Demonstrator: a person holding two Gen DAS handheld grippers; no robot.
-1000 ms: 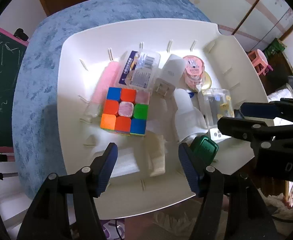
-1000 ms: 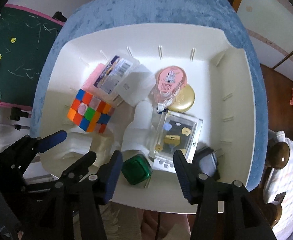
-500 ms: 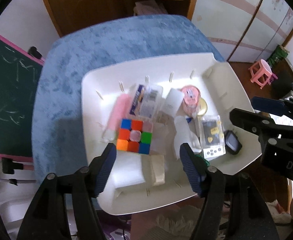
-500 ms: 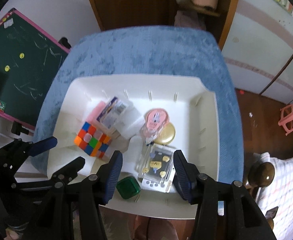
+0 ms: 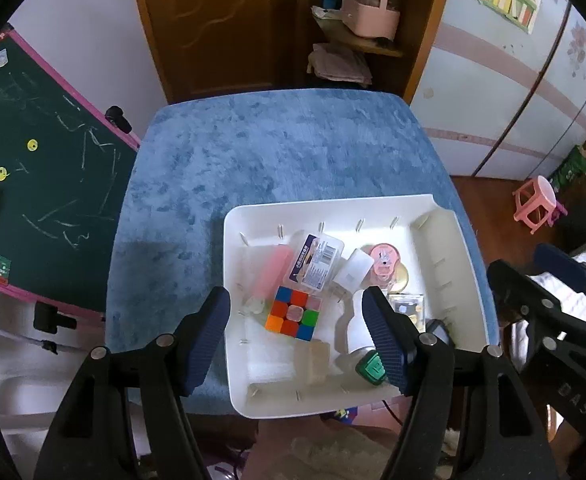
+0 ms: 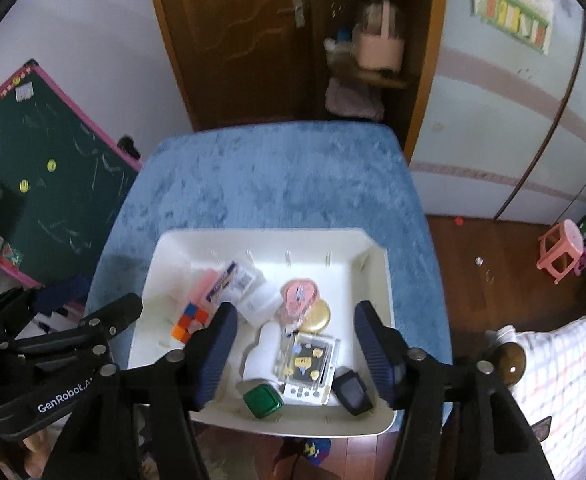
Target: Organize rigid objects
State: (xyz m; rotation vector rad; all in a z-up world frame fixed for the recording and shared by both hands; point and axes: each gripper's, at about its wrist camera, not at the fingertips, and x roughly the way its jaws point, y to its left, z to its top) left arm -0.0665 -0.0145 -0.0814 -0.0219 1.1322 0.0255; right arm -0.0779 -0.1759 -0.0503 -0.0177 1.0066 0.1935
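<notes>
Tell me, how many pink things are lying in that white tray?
2 that I can make out: a long pink case by the tray's left wall, and a round pink tape dispenser near the middle back. Others may be buried underneath.

Cluttered white tray (image 6: 381, 280) on blue cloth (image 6: 277, 176)

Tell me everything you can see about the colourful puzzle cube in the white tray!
The puzzle cube lies in the white tray, toward its left side. Its top face shows nine glossy plastic squares, mixed up: blue, orange, red, green and pale pink, so it is not solved. It sits flat but turned a little askew to the tray's walls. A pink block lies right at its far-left corner and a clear labelled box just behind it. Nothing is gripping it.
</notes>
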